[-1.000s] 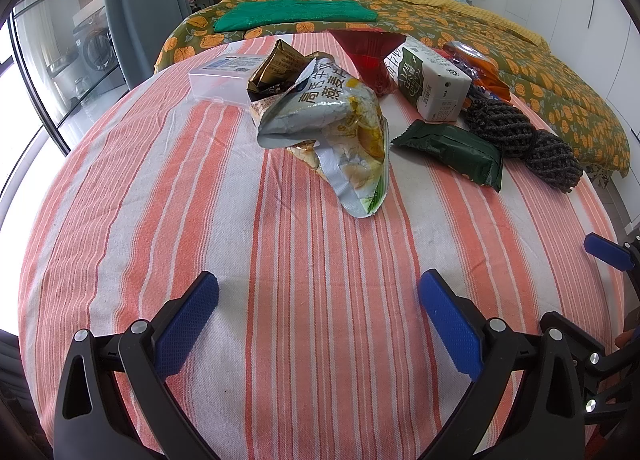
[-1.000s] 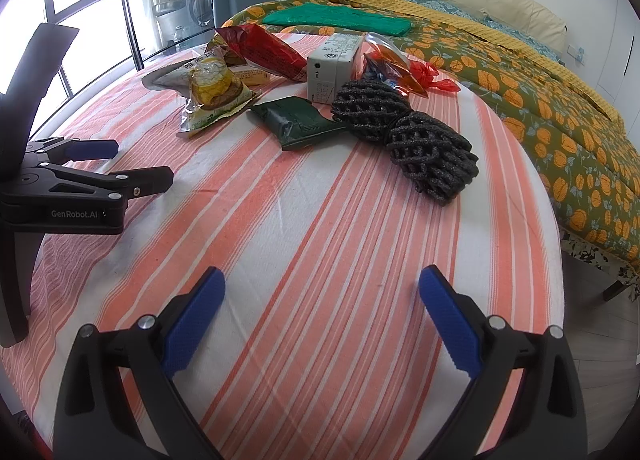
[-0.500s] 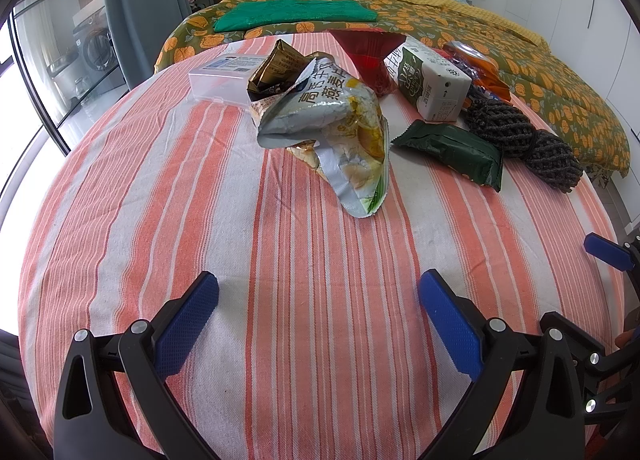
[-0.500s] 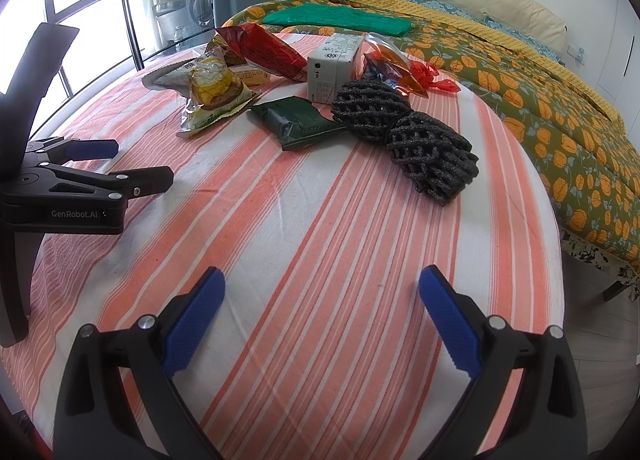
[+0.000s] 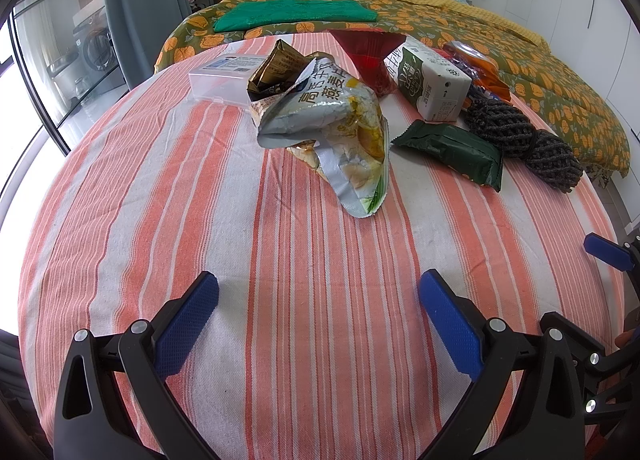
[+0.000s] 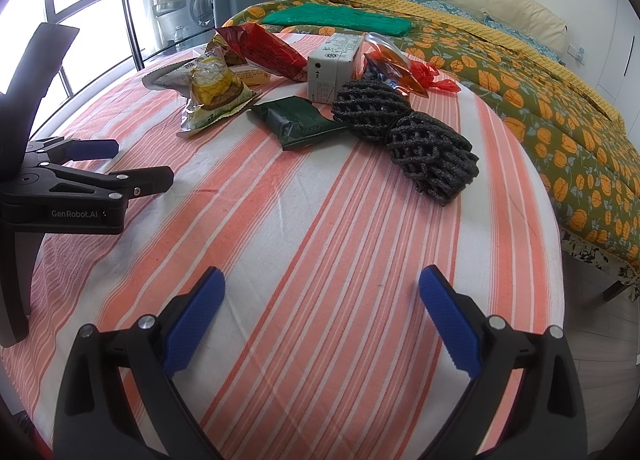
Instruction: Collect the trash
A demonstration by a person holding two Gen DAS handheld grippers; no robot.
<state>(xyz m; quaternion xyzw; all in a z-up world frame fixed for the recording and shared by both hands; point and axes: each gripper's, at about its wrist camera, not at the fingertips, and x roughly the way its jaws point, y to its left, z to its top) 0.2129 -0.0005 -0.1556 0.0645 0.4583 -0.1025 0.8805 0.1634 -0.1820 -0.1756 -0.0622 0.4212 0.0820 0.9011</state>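
Toward the far edge of the striped surface (image 5: 168, 220) the trash lies in one loose cluster. A crumpled silver snack bag (image 5: 340, 128) sits nearest the middle, with a gold wrapper (image 5: 276, 68) just behind it and a clear plastic box (image 5: 224, 76) beside that at the far left of the heap. A red bag (image 5: 370, 56) stands behind the silver one, touching a white and green milk carton (image 5: 428, 80) that lies on its side. In front of the carton rests a dark green packet (image 5: 452, 148), and just right of it a bundle of black foam netting (image 6: 408, 140) reaches closest to the right edge, with an orange-red plastic bag (image 6: 400, 68) behind it. The bed (image 6: 540, 100) with its leaf-patterned cover runs along the far and right sides, close against the surface edge, and a folded green cloth (image 5: 296, 12) lies on it. The whole near half of the surface is bare cloth. The left gripper (image 5: 318, 300) hovers above it with its jaws spread wide and nothing between them; the right gripper (image 6: 322, 296) hangs alongside near the right edge, likewise released and holding nothing. Between each gripper and the heap lies only striped cloth.
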